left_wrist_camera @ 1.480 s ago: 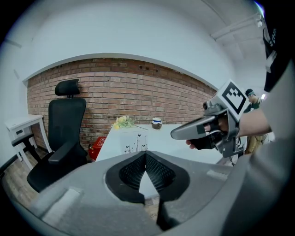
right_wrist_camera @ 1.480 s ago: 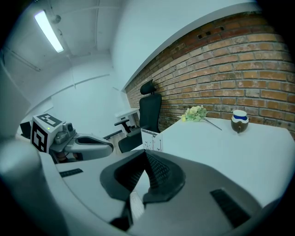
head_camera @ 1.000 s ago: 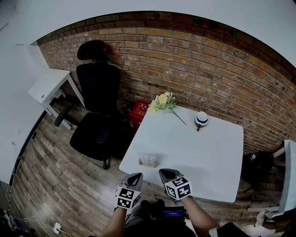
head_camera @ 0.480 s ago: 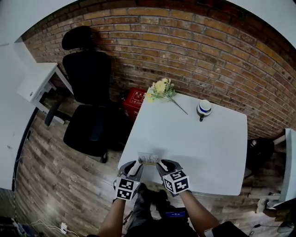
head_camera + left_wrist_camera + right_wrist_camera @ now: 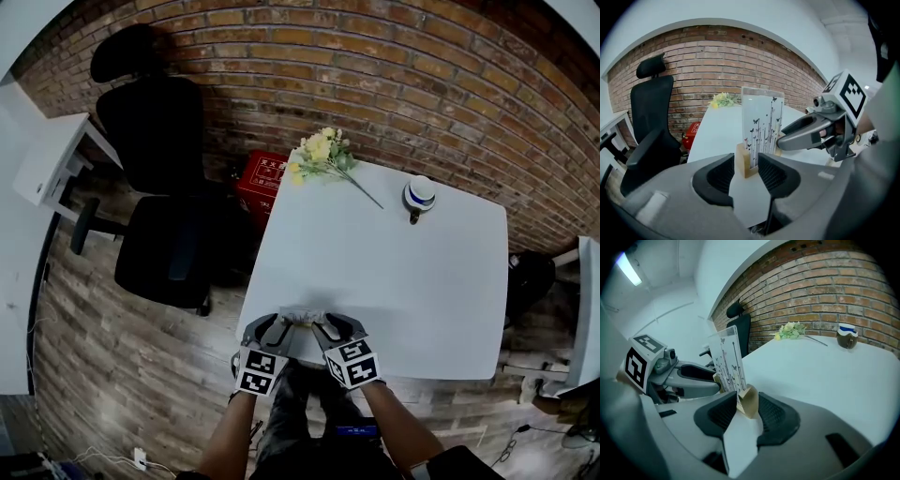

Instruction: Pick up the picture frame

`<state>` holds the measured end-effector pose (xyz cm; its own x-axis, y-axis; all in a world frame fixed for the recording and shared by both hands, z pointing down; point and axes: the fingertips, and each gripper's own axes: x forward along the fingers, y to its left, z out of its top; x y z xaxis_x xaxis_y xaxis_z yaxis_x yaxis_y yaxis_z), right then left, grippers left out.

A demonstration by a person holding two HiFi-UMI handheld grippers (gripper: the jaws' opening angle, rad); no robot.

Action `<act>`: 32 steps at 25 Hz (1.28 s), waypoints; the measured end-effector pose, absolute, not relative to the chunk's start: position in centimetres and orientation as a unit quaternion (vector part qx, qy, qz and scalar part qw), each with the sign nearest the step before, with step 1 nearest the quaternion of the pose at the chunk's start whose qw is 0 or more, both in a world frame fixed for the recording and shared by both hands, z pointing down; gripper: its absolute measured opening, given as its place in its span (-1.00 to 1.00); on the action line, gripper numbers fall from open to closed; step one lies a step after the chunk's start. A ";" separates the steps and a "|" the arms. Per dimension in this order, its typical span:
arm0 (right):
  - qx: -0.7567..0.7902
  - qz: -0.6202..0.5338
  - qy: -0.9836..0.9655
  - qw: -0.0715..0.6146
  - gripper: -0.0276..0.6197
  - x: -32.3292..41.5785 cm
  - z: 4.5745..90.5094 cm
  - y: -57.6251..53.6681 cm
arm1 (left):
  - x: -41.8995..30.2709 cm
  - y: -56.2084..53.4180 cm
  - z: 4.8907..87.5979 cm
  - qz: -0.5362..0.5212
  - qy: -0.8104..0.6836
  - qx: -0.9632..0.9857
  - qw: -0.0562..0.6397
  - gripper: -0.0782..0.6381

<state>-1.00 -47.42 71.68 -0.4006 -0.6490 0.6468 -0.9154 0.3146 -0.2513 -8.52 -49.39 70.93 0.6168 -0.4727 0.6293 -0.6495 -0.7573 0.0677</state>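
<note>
While both grippers sit at the near edge of the table (image 5: pixel 422 300), everything else is well apart from them. The flowers (image 5: pixel 319 155) lie at the far left corner and the cup (image 5: pixel 419 195) stands near the far edge, both by the brick wall (image 5: pixel 394 84). A black chair (image 5: pixel 159 187) and a red box (image 5: pixel 262 183) are on the floor left of the table.

The frame (image 5: pixel 302 317) stands upright on the near edge: a clear panel with butterfly print in a wood base (image 5: pixel 745 161). The left gripper (image 5: pixel 270 330) is at its left end and the right gripper (image 5: pixel 330 328) at its right end, angled toward each other. Both sets of jaws have just been opening and stand wide. In the left gripper view one base end sits between the jaws, with a gap at one pad. In the right gripper view the other end sits between the jaws, close to the pads but not squeezed.
</note>
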 end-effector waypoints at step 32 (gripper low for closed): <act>0.523 0.312 -0.760 0.227 -0.59 -1.0 72.7 -47.5 | -8.2 -49.8 71.6 0.298 -0.308 0.890 0.154 -0.48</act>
<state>-0.97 -47.46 72.69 -0.3507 -0.6533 0.6710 -0.9363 0.2598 -0.2365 -8.23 -49.77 71.57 0.6331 -0.4561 0.6255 -0.6400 -0.7629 0.0915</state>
